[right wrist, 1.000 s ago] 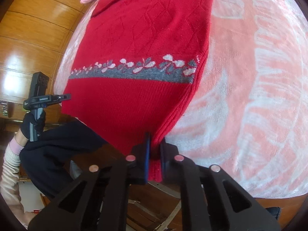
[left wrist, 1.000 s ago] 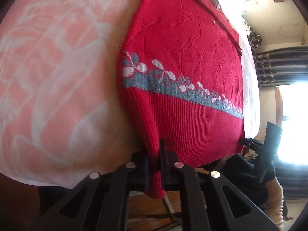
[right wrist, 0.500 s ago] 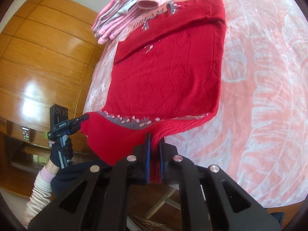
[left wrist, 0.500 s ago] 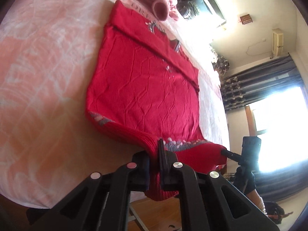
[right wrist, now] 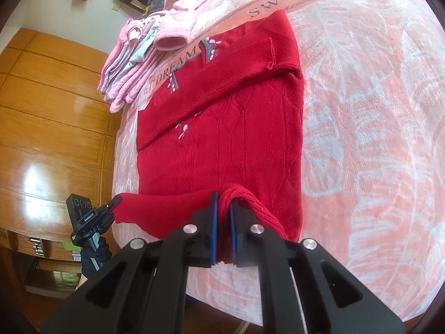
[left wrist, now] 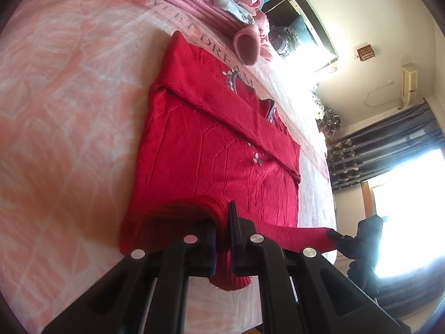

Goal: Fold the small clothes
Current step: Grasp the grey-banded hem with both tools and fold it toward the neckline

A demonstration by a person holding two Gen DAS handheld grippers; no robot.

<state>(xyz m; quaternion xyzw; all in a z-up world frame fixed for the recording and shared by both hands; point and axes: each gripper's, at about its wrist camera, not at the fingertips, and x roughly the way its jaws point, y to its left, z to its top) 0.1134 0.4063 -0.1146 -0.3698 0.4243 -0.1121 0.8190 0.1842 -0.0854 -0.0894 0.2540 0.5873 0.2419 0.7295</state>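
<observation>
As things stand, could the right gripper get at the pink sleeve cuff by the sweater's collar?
Probably not: the right gripper is shut on the red sweater's hem, and the pink cuff lies beyond the whole sweater.

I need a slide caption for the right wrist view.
Right tool clamps the red sweater hem, lifted above the pink blanket.

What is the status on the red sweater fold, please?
Left gripper and right gripper both shut on red sweater hem, lifted over the body. Sleeves already folded in. Pink clothes pile beyond the collar, clear of the fold.
</observation>
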